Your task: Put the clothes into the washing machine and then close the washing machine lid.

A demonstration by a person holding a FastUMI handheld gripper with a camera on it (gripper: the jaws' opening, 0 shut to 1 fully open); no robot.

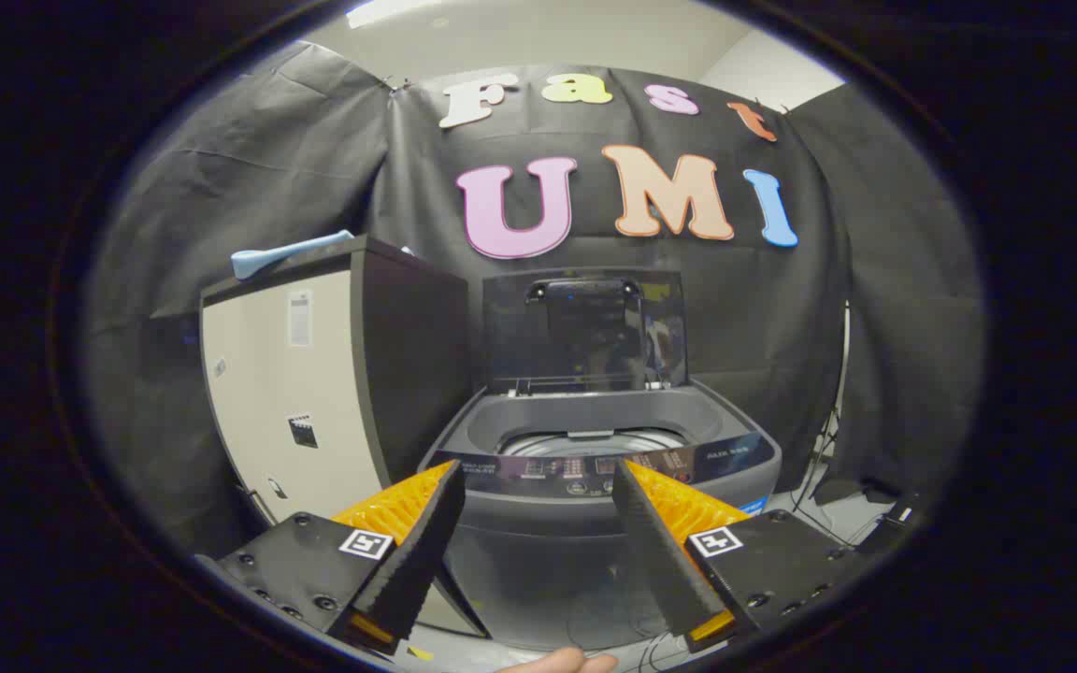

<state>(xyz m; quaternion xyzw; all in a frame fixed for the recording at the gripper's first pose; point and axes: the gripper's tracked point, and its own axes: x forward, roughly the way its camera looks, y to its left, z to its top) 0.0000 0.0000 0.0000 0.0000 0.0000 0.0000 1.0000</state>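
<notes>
- Clothes: a light blue piece (288, 252) lies draped along the top front edge of the cabinet (277, 402), hanging a little over its corner, well apart from my tongs.
- Washer (595, 486) stands on the floor just right of that cabinet, straight ahead of my tongs and beyond the fingertips.
- Its lid (585, 327) is up, standing nearly upright against the black cloth wall behind, and the dark glass shows faint reflections.
- Under the lid the tub opening (585, 439) is open to view, with a pale ribbed ring inside; I cannot tell whether anything lies in it.
- A control panel (595, 465) runs along the washer's front rim, and it shows in the gap between my two fingers.
- My tongs (533, 472) are spread wide, the two fingers well apart, with nothing held between them.
- A fingertip of my hand (562, 662) shows just below the tongs.
- Cables (824, 449) hang down the wall to the right of the washer, and some small dark items lie on the floor (861, 509) there.
</notes>
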